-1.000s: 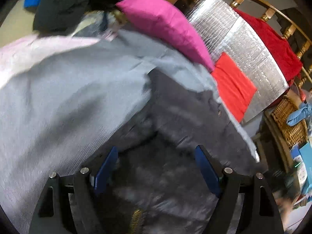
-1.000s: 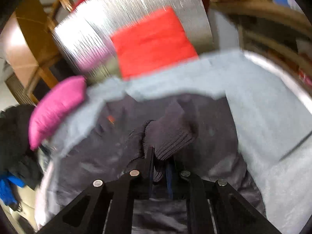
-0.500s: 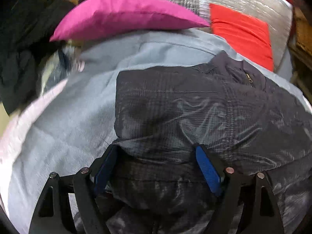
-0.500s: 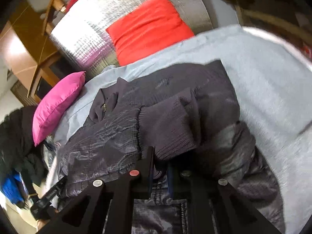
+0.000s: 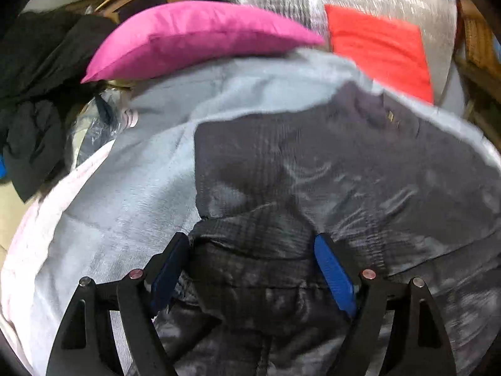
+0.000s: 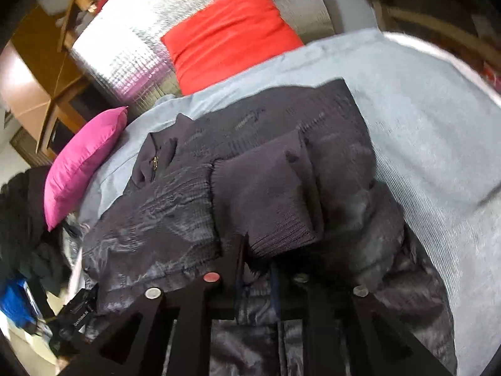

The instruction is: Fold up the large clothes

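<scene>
Dark quilted jacket lies spread on a pale grey-blue blanket, partly folded, zip collar toward the far end near a magenta pillow. One sleeve is laid across the body, its ribbed knit cuff on top, pointing toward the camera. Right claw sits at the cuff edge; its jaws have just been opening and stand only a little apart, with dark fabric in the narrow gap, and they look to be off the cloth, though the shadow makes this hard to confirm. Left claw is wide open, blue pads straddling a raised fold of the jacket near its left edge without pinching it. Behind the blanket are the pillow, a red cushion and a silver foil mat. Dark clothes are heaped at far left.
</scene>
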`<state>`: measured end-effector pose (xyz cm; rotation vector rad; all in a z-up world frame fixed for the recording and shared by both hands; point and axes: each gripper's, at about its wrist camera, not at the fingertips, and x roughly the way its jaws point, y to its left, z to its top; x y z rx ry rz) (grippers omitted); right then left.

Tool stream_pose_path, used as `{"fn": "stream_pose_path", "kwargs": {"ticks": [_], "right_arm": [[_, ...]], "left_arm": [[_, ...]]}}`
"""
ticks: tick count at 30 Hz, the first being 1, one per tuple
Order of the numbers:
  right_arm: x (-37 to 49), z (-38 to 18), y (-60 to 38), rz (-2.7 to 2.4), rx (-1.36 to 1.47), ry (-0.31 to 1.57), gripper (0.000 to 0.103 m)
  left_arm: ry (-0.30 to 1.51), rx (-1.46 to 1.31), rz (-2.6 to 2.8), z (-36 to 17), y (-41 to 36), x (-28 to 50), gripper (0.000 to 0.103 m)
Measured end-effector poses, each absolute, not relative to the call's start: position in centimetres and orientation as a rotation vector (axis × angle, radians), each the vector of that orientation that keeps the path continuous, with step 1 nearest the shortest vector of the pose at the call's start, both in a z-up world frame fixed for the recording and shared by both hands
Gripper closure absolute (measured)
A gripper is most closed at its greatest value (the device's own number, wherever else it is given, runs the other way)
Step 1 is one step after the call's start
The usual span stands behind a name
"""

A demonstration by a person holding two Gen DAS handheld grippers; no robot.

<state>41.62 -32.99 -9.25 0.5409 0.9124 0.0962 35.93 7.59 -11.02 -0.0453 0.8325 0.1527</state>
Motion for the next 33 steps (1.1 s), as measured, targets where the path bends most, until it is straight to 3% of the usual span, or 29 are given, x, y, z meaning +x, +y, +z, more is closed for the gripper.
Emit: {"fn": "stream_pose_path", "kwargs": {"ticks": [1,4,13,16,20,22,29,33], "right_arm": [[41.4,-9.0,-33.2,0.101,0.546,0.919,0.074],[40.2,-7.7,-33.6,0.131,0.564,0.918,0.033],[38.8,-2.7,-28.9,0.371,0.593,0.819,0.031],[41.6,-4.6,-27.0,0.459,0.668,0.860,0.031],[44.2,-10.5,-27.5,0.373,0.739,1.030,0.034],[43.9,-11.3,-28.3,0.402,0.789,1.000,0.035],[44.0,-7.4,-26.9,0.432,0.701,0.953,0.033],[45.9,-5.6,-26.5,0.456,0.697,0.908,0.033]], "left_arm": [[0.817,-0.067,0.148,-10.6,7.7,35.6,0.020],[0.743,-0.087,0.136,-8.8,7.7,34.7,0.019],[0.748,-0.047,0.011,-8.9,2.1,35.5,0.019],[0.876,0.041,0.002,-11.9,-0.1,37.1,0.019],[0.871,0.076,0.014,-12.8,-0.7,37.4,0.018],[0.874,0.079,0.011,-12.8,-0.8,37.5,0.018],[0.782,-0.031,0.022,-10.1,2.8,36.5,0.018],[0.853,-0.196,0.108,-11.6,8.1,37.6,0.018]]}}
